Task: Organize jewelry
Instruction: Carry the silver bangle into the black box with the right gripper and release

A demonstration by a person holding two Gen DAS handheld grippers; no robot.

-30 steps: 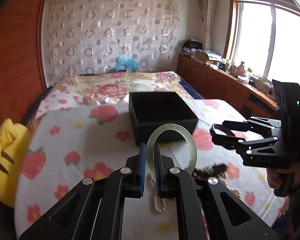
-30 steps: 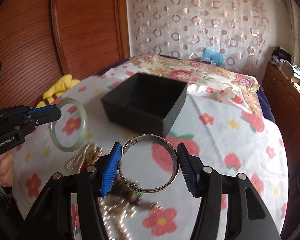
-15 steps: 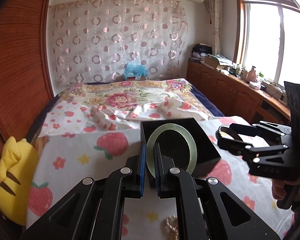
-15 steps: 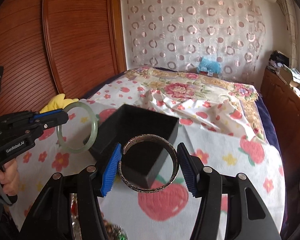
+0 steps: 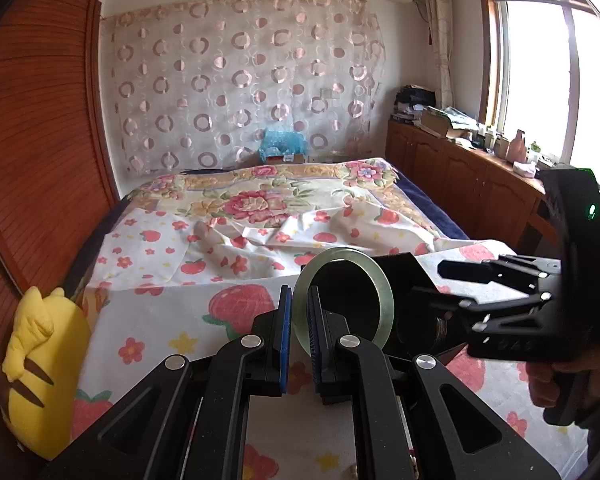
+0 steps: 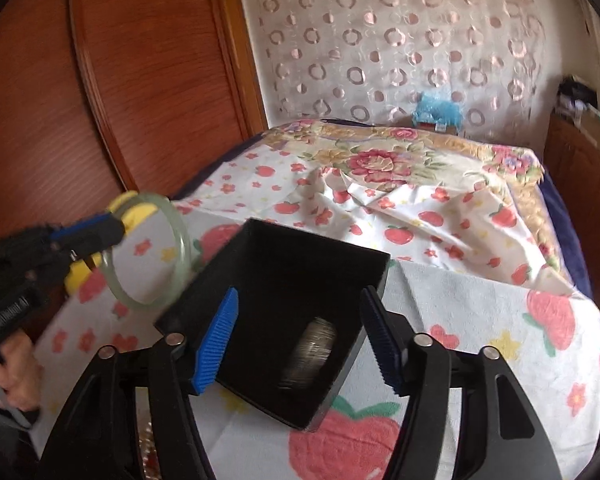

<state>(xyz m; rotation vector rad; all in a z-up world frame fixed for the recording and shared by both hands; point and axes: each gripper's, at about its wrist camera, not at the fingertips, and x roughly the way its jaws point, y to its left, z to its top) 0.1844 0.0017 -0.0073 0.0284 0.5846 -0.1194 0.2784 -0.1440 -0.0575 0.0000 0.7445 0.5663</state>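
A black open box [image 6: 300, 280] stands on the strawberry-print cloth; it also shows in the left wrist view [image 5: 404, 272]. My left gripper [image 5: 298, 312] is shut on a pale green jade bangle [image 5: 382, 292] and holds it in the air at the box's left side; the bangle also shows in the right wrist view [image 6: 180, 240]. My right gripper [image 6: 300, 336] is open over the box, and the silver cuff bracelet [image 6: 312, 346] lies blurred inside the box below it.
A yellow plush toy [image 5: 40, 360] lies at the bed's left edge by the wooden wall [image 5: 28, 160]. Loose beads [image 6: 146, 444] lie on the cloth near me. Wooden cabinets [image 5: 460, 184] run along the right under the window.
My right gripper has opened and let go of the silver cuff, which now lies in the box. Both grippers have moved forward to the box. The left still holds the bangle.
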